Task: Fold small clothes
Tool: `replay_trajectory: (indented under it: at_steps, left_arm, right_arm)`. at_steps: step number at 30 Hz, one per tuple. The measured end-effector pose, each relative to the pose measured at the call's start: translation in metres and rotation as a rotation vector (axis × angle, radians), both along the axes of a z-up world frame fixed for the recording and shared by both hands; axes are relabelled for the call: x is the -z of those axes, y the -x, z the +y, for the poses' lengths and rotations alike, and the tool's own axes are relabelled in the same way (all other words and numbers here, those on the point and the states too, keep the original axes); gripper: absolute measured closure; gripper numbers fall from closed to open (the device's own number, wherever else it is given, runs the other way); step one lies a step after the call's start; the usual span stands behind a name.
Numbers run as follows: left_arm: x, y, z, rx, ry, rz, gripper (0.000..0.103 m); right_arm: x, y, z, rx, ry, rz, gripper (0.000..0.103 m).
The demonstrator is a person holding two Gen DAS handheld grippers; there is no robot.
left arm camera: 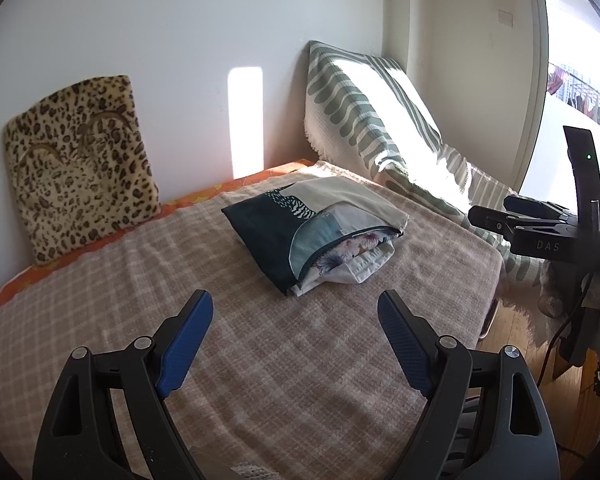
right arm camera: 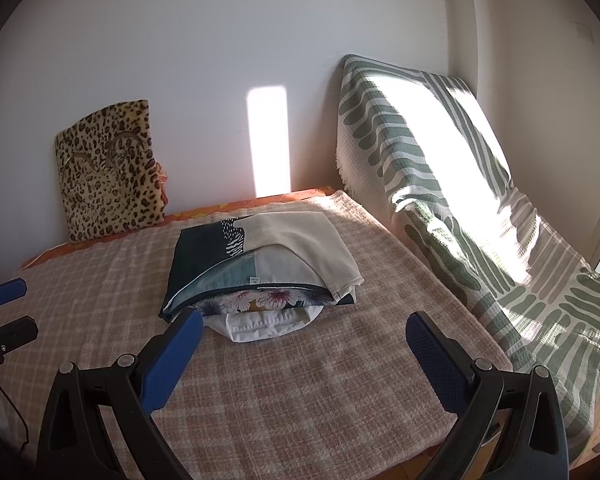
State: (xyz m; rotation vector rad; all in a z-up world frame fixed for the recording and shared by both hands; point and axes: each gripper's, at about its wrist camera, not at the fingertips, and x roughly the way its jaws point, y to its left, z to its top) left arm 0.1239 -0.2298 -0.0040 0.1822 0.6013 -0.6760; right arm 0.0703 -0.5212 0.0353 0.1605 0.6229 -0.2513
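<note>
A stack of folded clothes [left arm camera: 316, 232] lay at the centre of the frame on a bed covered by a pink-and-cream checked blanket [left arm camera: 260, 360], as seen from the left wrist camera. The top piece, dark teal with a cream panel, covered a floral garment and a white one showing at the stack's near edge [right arm camera: 260, 276].

The left gripper [left arm camera: 296, 344] hovered at the lower centre of the frame, its blue-padded jaws spread wide and holding nothing, short of the stack. The right gripper [right arm camera: 304, 356] hung likewise at the lower centre of its own view, jaws spread and empty, one blue pad near the stack's lower left corner; whether it touched the cloth could not be told.

A leopard-print cushion [left arm camera: 80, 160] leaned against the white wall in the upper left of the frame. A green-and-white patterned throw [right arm camera: 460, 200] draped over a slanted support at the right, lit by a bright patch of sun. In the left wrist view, the other gripper's black body stood at the right edge, beside a bright doorway [left arm camera: 576, 80].
</note>
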Motion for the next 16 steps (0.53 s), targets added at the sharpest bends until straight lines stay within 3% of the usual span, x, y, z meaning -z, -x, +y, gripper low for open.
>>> replay_trajectory:
  at_steps: [16]
  left_arm:
    - [-0.0005, 0.0012, 0.0053, -0.006, 0.011, -0.023, 0.018]
  right_arm:
    - [0.0013, -0.0047, 0.0023, -0.019, -0.004, 0.004, 0.0]
